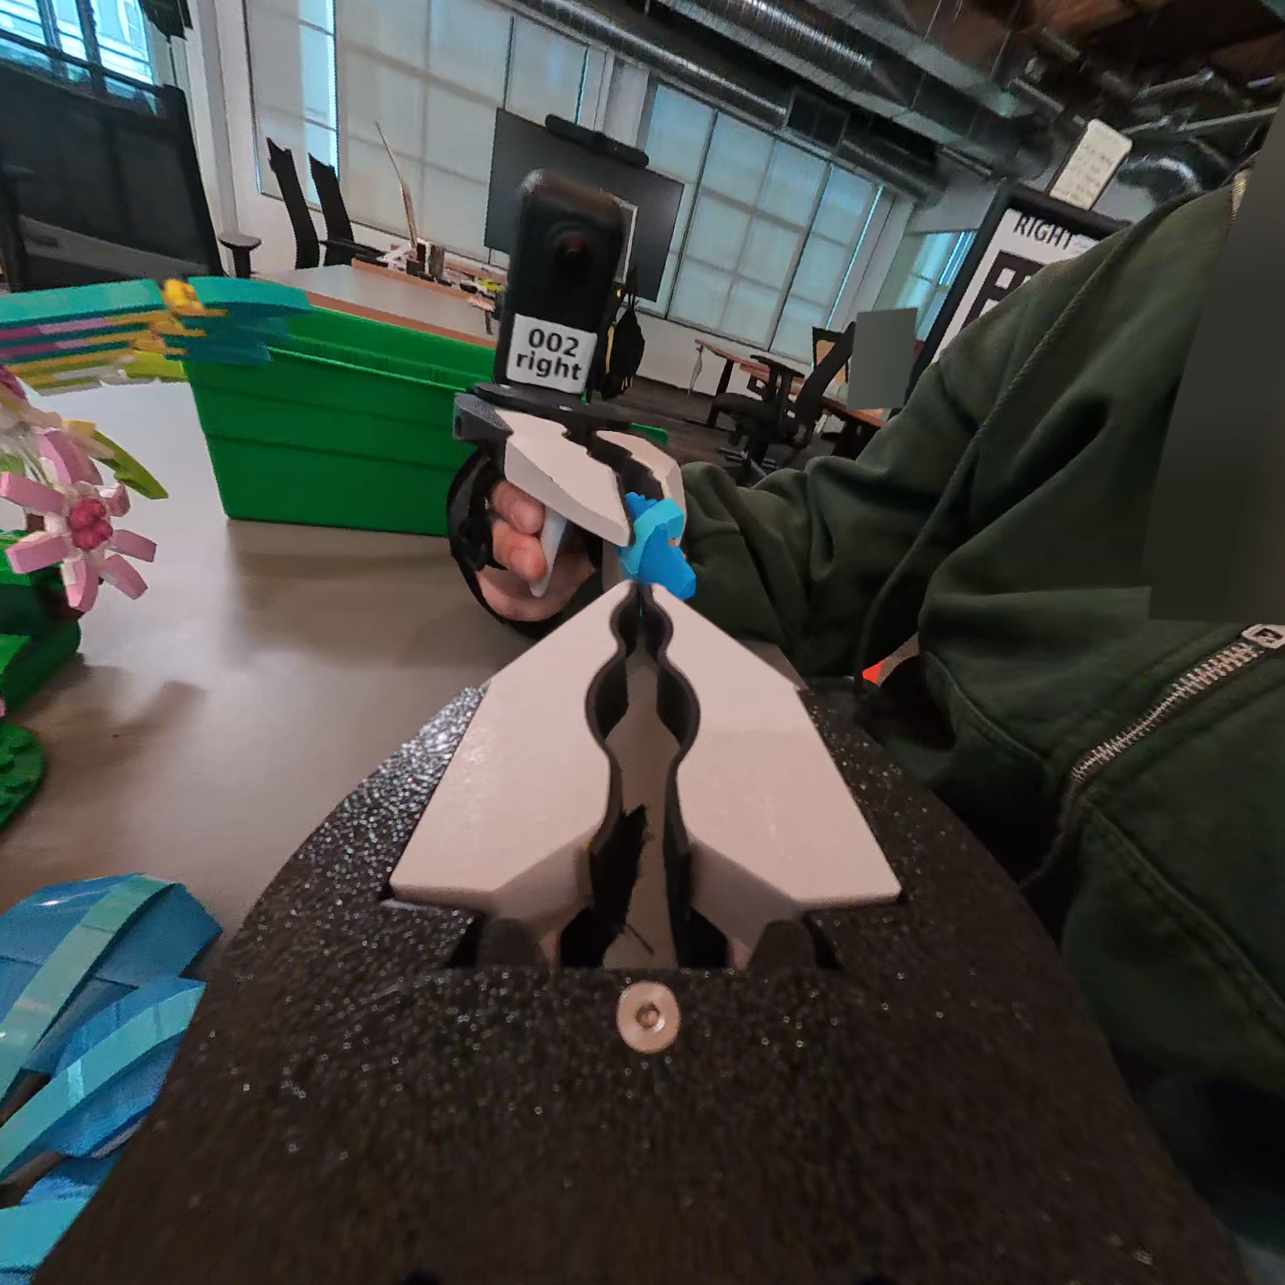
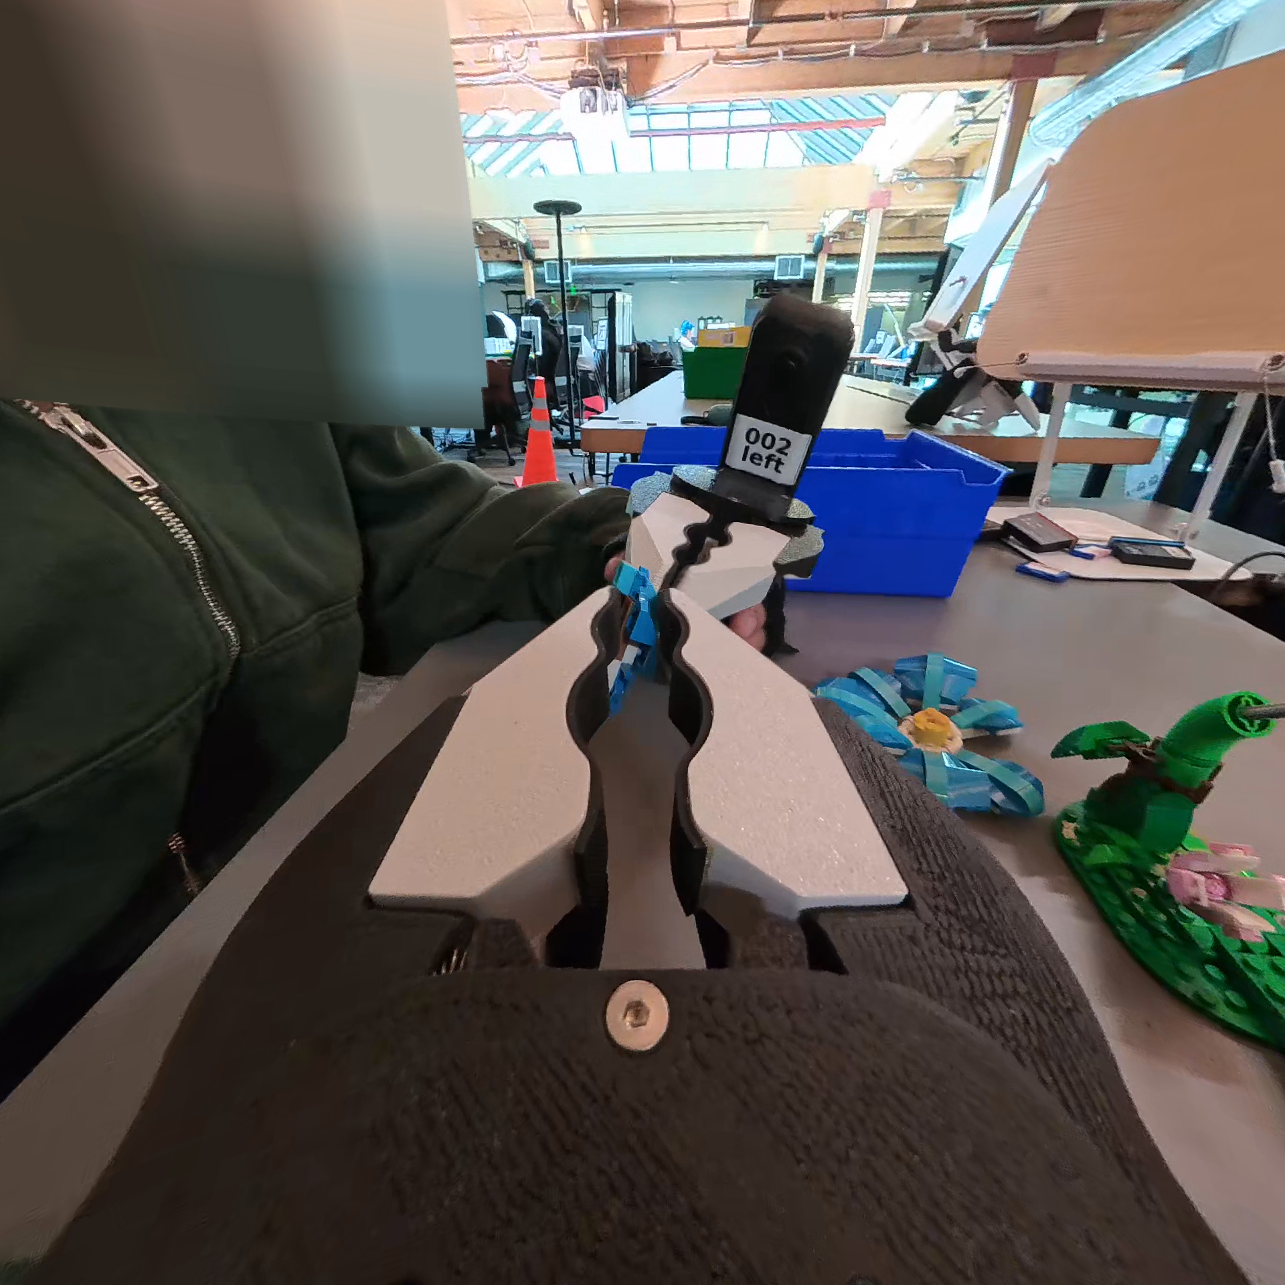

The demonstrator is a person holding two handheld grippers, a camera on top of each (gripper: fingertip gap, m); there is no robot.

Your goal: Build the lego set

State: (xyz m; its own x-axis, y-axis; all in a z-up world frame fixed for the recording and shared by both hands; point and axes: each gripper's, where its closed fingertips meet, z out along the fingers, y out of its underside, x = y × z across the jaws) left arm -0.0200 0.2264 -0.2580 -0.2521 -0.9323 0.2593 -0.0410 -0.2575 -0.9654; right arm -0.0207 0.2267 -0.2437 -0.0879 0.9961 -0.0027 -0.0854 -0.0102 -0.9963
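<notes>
Left gripper [image 1: 641, 591] and right gripper [image 2: 643, 612], jaws of both pinching one blue brick piece [image 1: 657, 549], over grey table [image 1: 278, 626]

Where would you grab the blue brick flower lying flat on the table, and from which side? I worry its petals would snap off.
Judging from the right wrist view, take the blue brick flower by its yellow hub, coming straight down from above. It lies flat on the table, petals splayed thin and low all round, so a side approach would meet only curved petal strips.
</notes>
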